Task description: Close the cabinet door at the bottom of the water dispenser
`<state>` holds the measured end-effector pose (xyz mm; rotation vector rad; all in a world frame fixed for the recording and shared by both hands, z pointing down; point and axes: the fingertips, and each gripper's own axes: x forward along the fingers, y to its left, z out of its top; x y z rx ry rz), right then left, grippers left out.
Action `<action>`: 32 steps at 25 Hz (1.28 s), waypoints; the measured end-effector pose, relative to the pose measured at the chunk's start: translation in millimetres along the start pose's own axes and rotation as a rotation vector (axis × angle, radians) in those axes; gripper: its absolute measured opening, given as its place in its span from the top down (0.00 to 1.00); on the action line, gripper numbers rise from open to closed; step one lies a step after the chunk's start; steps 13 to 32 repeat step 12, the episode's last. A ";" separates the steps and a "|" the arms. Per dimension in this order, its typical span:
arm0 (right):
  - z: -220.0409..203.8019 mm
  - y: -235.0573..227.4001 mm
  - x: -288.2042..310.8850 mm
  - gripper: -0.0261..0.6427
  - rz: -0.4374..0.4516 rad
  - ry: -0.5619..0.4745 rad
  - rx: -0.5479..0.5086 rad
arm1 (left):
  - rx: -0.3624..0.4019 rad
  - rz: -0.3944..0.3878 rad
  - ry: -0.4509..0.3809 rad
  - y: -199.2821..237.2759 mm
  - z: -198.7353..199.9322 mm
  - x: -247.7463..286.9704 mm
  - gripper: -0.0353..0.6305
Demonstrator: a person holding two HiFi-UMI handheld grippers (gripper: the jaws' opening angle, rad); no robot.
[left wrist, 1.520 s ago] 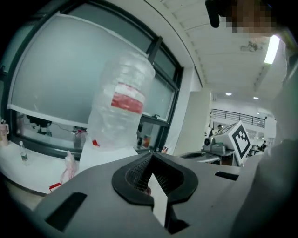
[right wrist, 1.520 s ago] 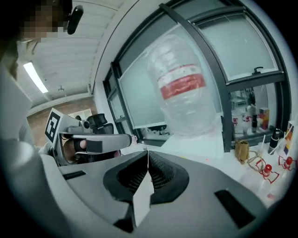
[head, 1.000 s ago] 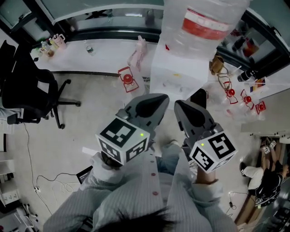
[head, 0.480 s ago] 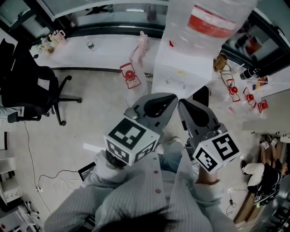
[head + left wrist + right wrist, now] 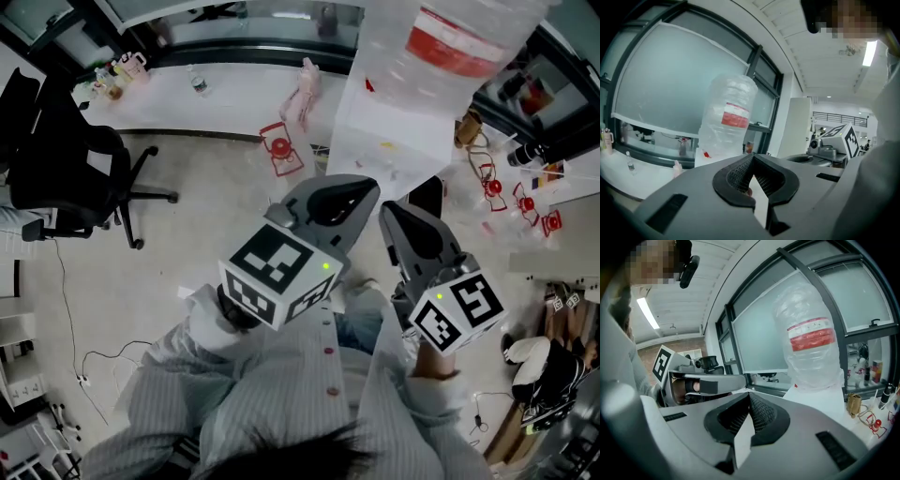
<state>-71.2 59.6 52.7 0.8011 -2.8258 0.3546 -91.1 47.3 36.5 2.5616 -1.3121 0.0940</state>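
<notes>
At the middle of the head view, the left gripper (image 5: 361, 192) and the right gripper (image 5: 392, 214) are hovering side by side, both pointing toward the white water dispenser (image 5: 394, 141) in the upper right. Each gripper's own view is showing its jaws pressed together at the tips, pinching nothing. A big clear bottle (image 5: 450, 37) with a red label is sitting on top of the dispenser. The cabinet door at the dispenser's foot is lying mostly behind the grippers; only a dark patch (image 5: 427, 197) is showing there. A black office chair (image 5: 66, 178) is standing at the left.
</notes>
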 end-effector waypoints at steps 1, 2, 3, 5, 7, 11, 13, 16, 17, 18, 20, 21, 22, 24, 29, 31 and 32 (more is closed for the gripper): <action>-1.4 0.5 -0.1 0.94 0.001 0.003 0.003 | 0.011 0.014 -0.006 2.5 -1.0 -1.0 0.93; -2.4 1.1 -0.6 0.94 0.003 0.006 0.004 | 0.019 0.021 -0.010 4.0 -2.9 -2.3 0.93; -2.6 1.6 -1.1 0.94 0.004 0.007 0.004 | 0.021 0.021 -0.009 4.9 -5.2 -3.3 0.93; -1.7 2.6 -1.2 0.94 0.007 0.007 0.003 | 0.006 0.010 0.001 8.0 -9.1 -4.7 0.93; -1.8 4.2 -0.6 0.94 0.007 0.006 0.002 | -0.002 0.005 0.018 14.1 -12.0 -6.4 0.93; -1.8 5.3 -1.7 0.94 0.002 0.003 -0.006 | 0.017 0.011 0.043 26.5 -14.0 -8.3 0.93; -1.5 5.1 -2.3 0.94 0.000 0.002 -0.009 | 0.023 0.012 0.047 29.2 -13.9 -8.5 0.93; -1.5 5.1 -2.3 0.94 0.000 0.002 -0.009 | 0.023 0.012 0.047 29.2 -13.9 -8.5 0.93; -1.5 5.1 -2.3 0.94 0.000 0.002 -0.009 | 0.023 0.012 0.047 29.2 -13.9 -8.5 0.93; -1.5 5.1 -2.3 0.94 0.000 0.002 -0.009 | 0.023 0.012 0.047 29.2 -13.9 -8.5 0.93; -1.5 5.1 -2.3 0.94 0.000 0.002 -0.009 | 0.023 0.012 0.047 29.2 -13.9 -8.5 0.93; -1.5 5.1 -2.3 0.94 0.000 0.002 -0.009 | 0.023 0.012 0.047 29.2 -13.9 -8.5 0.93; -1.5 5.1 -2.3 0.94 0.000 0.002 -0.009 | 0.023 0.012 0.047 29.2 -13.9 -8.5 0.93; -1.5 5.1 -2.3 0.94 0.000 0.002 -0.009 | 0.023 0.012 0.047 29.2 -13.9 -8.5 0.93; -1.5 5.1 -2.3 0.94 0.000 0.002 -0.009 | 0.023 0.012 0.047 29.2 -13.9 -8.5 0.93; -1.5 5.1 -2.3 0.94 0.000 0.002 -0.009 | 0.023 0.012 0.047 29.2 -13.9 -8.5 0.93; -1.5 5.1 -2.3 0.94 0.000 0.002 -0.009 | 0.023 0.012 0.047 29.2 -13.9 -8.5 0.93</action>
